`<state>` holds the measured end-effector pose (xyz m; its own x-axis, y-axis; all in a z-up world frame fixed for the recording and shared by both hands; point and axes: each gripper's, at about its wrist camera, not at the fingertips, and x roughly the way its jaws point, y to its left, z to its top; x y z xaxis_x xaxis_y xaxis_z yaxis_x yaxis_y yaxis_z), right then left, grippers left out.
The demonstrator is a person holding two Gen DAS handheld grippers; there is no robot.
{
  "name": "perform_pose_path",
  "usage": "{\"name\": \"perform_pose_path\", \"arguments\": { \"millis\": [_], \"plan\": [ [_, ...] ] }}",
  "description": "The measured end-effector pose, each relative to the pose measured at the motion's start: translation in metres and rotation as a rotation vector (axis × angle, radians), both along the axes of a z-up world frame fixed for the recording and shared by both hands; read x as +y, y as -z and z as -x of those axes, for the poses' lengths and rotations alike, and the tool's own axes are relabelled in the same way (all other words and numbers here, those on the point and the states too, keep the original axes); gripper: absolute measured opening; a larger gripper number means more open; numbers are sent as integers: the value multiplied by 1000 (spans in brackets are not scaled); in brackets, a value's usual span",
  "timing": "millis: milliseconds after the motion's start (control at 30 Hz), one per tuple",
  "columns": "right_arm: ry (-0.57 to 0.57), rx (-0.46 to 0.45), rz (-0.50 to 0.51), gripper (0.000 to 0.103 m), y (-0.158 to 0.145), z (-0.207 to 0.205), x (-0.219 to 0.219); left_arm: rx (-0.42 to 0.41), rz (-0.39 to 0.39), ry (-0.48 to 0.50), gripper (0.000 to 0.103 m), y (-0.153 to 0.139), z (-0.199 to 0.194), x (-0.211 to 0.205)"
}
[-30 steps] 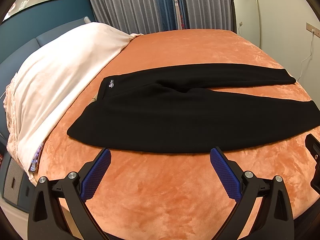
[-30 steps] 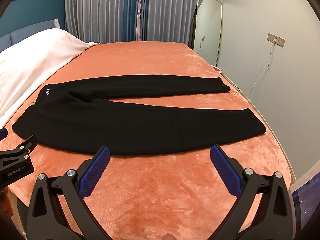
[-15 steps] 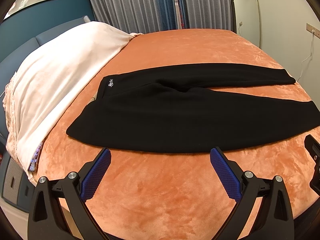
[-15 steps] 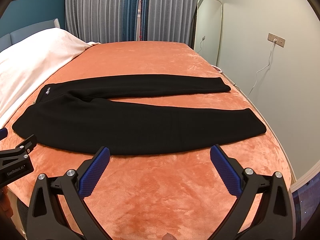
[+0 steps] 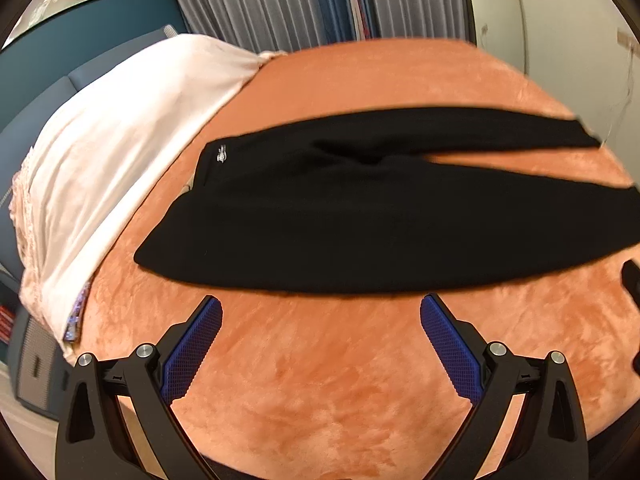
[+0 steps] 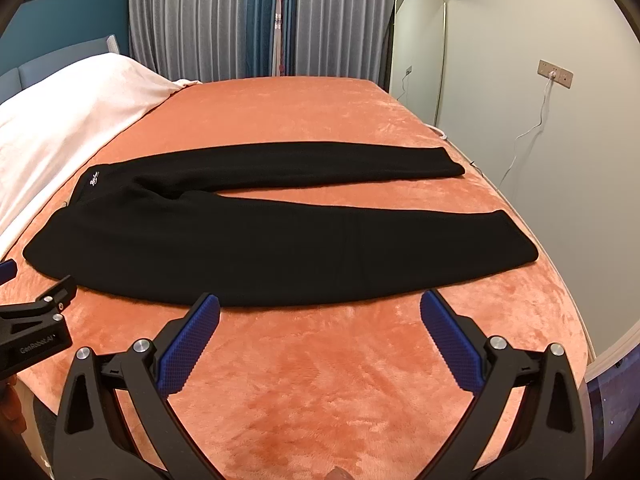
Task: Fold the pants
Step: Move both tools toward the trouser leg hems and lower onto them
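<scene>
Black pants (image 5: pixel 360 216) lie flat on an orange bedspread (image 5: pixel 320 380), waistband at the left with a small white logo (image 5: pixel 221 156), two legs spreading to the right. They also show in the right wrist view (image 6: pixel 260 240). My left gripper (image 5: pixel 320 312) is open and empty, just short of the pants' near edge by the hip. My right gripper (image 6: pixel 320 312) is open and empty, just short of the near leg's edge. The left gripper's body (image 6: pixel 36 328) shows at the right view's left edge.
A white blanket (image 5: pixel 120 140) covers the bed's left side. Grey curtains (image 6: pixel 240 20) hang behind the bed. A mirror (image 6: pixel 416 48) leans on the right wall, with a socket and cable (image 6: pixel 554 76). The bed's right edge (image 6: pixel 568 292) drops off close to the leg cuffs.
The left wrist view has shifted slightly and is blurred, so the left gripper is moving a little. The right gripper and the pants have not moved.
</scene>
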<state>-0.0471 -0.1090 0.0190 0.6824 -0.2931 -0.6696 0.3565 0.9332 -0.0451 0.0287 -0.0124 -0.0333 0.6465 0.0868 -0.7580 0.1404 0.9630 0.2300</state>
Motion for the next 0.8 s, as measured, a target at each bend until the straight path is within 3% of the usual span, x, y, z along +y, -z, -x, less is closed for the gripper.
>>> {"name": "perform_pose_path", "arguments": {
  "millis": [100, 267, 500, 800],
  "plan": [
    [-10, 16, -15, 98, 7, -6, -6, 58, -6, 27, 98, 9, -5, -6],
    [10, 33, -19, 98, 13, -16, -17, 21, -29, 28, 98, 13, -13, -8],
    [8, 38, -14, 98, 15, -29, -19, 53, 76, -1, 98, 13, -37, 4],
    [-2, 50, -13, 98, 21, -41, -18, 55, 95, 14, 98, 16, -46, 6]
  ]
}}
